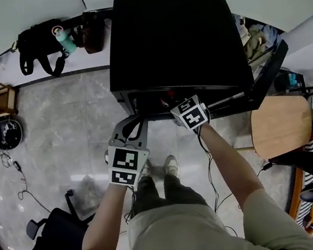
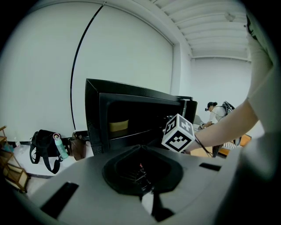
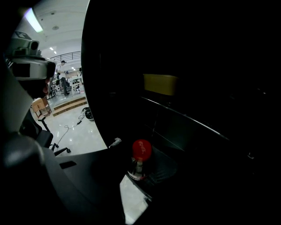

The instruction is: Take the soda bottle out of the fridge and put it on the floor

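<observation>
Head view: fridge [image 1: 170,35] stands open. The right hand-held gripper [image 1: 189,111] reaches into the opening, and the left hand-held gripper [image 1: 126,135] hangs over the floor [image 1: 67,131] just in front of it.

Left gripper view: jaws pressed together, nothing between them — open fridge ahead.

Right gripper view: soda bottle [image 3: 140,159], red cap on, stands inside the dark fridge in line with the jaws. One jaw shows close beside it; the other is lost in the dark — can't tell if it's pinched.
</observation>
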`<state>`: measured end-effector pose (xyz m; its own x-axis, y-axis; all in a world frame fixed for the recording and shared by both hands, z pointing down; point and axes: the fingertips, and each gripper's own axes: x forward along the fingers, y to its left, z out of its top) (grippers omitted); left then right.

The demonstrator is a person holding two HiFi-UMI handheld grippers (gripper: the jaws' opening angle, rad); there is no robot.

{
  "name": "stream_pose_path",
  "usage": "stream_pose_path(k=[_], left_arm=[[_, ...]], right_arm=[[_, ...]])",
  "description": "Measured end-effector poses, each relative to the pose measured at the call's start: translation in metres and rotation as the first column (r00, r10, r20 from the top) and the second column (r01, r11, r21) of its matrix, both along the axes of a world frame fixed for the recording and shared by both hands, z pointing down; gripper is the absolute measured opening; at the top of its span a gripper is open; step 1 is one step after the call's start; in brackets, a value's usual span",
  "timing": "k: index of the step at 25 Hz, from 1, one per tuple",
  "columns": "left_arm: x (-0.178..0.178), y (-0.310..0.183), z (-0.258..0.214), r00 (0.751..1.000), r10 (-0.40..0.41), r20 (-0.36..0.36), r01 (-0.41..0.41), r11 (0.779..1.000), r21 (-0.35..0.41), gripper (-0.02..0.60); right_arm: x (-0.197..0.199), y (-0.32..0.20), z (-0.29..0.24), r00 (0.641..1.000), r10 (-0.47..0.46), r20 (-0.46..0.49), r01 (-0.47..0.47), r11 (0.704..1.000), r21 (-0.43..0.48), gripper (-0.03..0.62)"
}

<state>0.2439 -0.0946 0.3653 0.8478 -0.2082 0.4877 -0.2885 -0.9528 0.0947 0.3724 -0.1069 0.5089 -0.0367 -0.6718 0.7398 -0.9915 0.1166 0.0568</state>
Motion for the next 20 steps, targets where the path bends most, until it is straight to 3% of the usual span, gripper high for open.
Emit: stream_pose_path(k=[10,20], left_arm=[[-0.007,0.008,-0.001,1.0,-0.004,0.012,0.004,1.0,-0.004,0.006],[-0.017,0.014,-0.032,1.0,-0.004,-0.002,0.004,1.0,0.029,0.006]], right_arm=[[-0.006,0.023,-0.006,0.997,-0.015,-0.074,0.011,0.999,-0.05,0.112],[-0.031,0.057,-0.088,0.996,-0.072,-0.056,0.074,0.997,0.034,0.112]])
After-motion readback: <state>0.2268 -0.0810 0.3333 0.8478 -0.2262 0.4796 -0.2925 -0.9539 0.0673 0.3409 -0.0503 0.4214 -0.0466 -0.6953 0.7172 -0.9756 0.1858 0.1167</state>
